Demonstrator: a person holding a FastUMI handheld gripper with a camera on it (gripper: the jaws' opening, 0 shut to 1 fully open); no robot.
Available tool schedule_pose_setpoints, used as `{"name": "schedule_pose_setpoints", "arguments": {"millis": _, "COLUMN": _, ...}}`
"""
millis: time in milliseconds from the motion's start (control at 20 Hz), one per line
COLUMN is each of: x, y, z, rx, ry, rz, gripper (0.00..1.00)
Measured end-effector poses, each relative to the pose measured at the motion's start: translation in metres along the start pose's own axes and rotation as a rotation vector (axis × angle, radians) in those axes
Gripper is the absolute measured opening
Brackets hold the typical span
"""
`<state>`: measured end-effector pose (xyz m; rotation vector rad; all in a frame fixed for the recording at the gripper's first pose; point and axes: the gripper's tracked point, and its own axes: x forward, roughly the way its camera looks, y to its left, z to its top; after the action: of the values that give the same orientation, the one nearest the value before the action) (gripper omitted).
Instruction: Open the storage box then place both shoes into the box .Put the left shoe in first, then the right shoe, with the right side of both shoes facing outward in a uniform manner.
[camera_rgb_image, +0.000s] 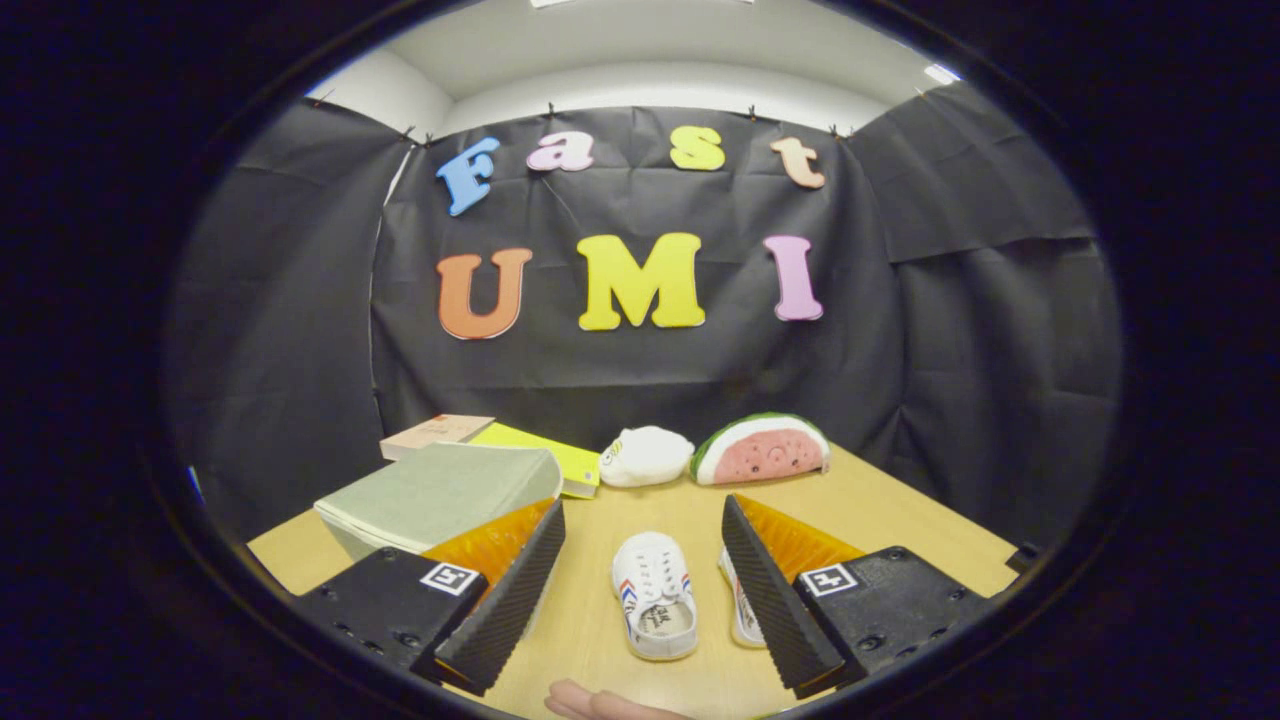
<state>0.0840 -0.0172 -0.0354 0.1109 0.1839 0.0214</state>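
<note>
the pale grey-green fabric storage box (440, 492) is sitting on the light wooden tabletop (900, 520) just beyond the left finger, and its lid is lying flat and closed, so the opening step is looking not yet done. behind it a thin tan book (435, 432) and a yellow-green folder (560, 458) are resting near the cloth wall.

the tongs (642, 560) are hanging spread wide apart, gripping nothing, with the fingers (505, 590) framing the shoes. between them one small white canvas shoe with red and blue side stripes (655, 595) is lying on the tabletop, toe pointing away, untouched. just beside it a second white canvas shoe (740, 605) is peeking out, mostly hidden by the right finger.

further back a white plush toy (645, 456) and a watermelon-slice plush (762, 450) are sitting side by side. a person's fingertips (600, 703) are showing just below the shoes.

judging from this, nothing is packed yet: the box is waiting to be opened, then the left shoe, then the right. which shoe is which, i cannot tell.
</note>
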Motion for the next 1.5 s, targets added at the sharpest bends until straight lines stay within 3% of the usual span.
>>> {"name": "schedule_pose_setpoints", "arguments": {"millis": 550, "x": 0.096, "y": 0.049, "z": 0.0, "rx": 0.289, "ry": 0.405, "rz": 0.508, "gripper": 0.99}}
{"name": "schedule_pose_setpoints", "arguments": {"millis": 750, "x": 0.104, "y": 0.078, "z": -0.003, "rx": 0.471, "ry": 0.597, "rz": 0.774, "gripper": 0.99}}
{"name": "schedule_pose_setpoints", "arguments": {"millis": 1050, "x": 0.119, "y": 0.093, "z": -0.018, "rx": 0.648, "ry": 0.778, "rz": 0.956, "gripper": 0.97}}
{"name": "schedule_pose_setpoints", "arguments": {"millis": 1300, "x": 0.135, "y": 0.1, "z": -0.024, "rx": 0.763, "ry": 0.865, "rz": 1.017, "gripper": 0.97}}
{"name": "schedule_pose_setpoints", "arguments": {"millis": 1500, "x": 0.137, "y": 0.11, "z": -0.028, "rx": 0.793, "ry": 0.931, "rz": 1.042, "gripper": 0.88}}
